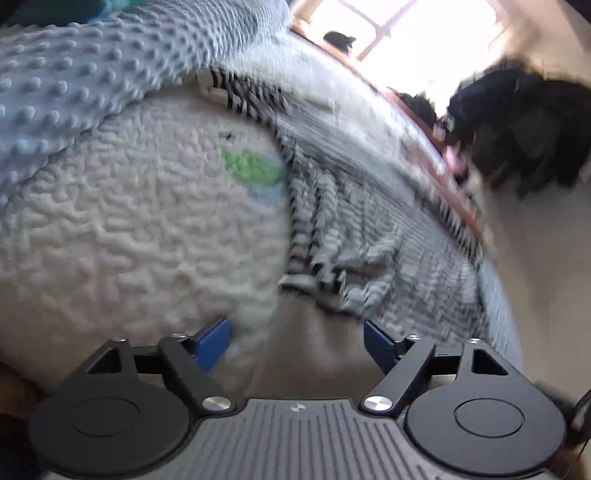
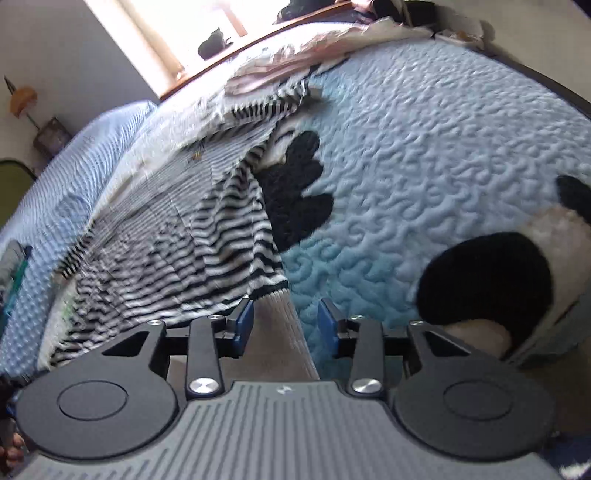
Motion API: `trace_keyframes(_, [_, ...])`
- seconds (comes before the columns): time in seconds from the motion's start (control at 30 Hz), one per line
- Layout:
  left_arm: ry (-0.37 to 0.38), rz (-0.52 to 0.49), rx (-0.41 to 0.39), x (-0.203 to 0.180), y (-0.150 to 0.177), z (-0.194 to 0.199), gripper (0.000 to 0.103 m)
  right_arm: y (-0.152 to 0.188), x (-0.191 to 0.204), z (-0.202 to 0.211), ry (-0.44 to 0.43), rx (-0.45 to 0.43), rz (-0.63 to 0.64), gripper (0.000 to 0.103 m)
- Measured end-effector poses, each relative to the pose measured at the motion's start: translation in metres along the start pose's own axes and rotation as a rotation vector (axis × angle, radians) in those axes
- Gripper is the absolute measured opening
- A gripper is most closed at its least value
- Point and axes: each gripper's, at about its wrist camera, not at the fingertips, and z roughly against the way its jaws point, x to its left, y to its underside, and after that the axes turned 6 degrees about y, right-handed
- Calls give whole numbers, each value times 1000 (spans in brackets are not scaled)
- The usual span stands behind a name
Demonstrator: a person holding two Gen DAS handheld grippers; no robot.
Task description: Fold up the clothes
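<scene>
Bedroom light pours from a window [image 2: 184, 33] at twelve o'clock, and the work goes on over a bed spread with a crinkle-textured quilt [image 2: 424, 155] carrying black appliqué shapes. Across it lies the black-and-white striped garment [image 2: 221, 236], stretching from about ten o'clock toward the centre in the right wrist view; in the left wrist view the same striped garment [image 1: 351, 229] runs from the centre toward three o'clock beside the pale quilt [image 1: 129, 229] with its green patch.

I'd judge the folding partly done at most: the stripes lie in overlapping layers with a cuffed edge near the right gripper [image 2: 286, 326], yet the cloth looks rumpled, not squared into a neat bundle.

Both pairs of jaws stand apart. The left gripper [image 1: 297, 345] is spread wide with only a plain beige surface between its blue pads, nothing pinched. The right gripper is open more narrowly; a beige strip shows in the gap, and I see no pad pressing it.

Motion blur smears much of the left view, so the garment's outline is hard to trace there. A dotted blue blanket [image 1: 74, 81] covers the quilt's upper edge at ten o'clock. Dark objects [image 1: 524, 125] at two o'clock are unidentifiable, and what the beige surface is I cannot tell.
</scene>
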Motion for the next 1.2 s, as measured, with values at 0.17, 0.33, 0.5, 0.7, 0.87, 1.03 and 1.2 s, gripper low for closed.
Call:
trace_keyframes(0.17, [91,1,44,-15,2,-2,7,-1,13,12,-52,-24,35,4])
trace_keyframes(0.33, [-92,-143,124,-22,4,1,17,2,14,8,60,47,131,6])
trace_keyframes(0.5, [-170,-176,108,-22,-8,31,48,-12,16,32,96,-16,169,34])
trace_keyframes(0.7, [-137,-381,-12,-54,-87,43,63,-97,53,31,-52,-207,306,33])
trace_keyframes(0.87, [-187,-526,-83,-73,-187,-23,74,-195,102,-42,-83,-237,441,33])
trace_keyframes(1.03, [-252,-572,-60,-61,-280,-138,74,-283,135,-154,-73,-188,465,34])
trace_keyframes(1.2, [-296,-613,107,-36,-330,-256,71,-321,157,-255,-60,-94,505,33])
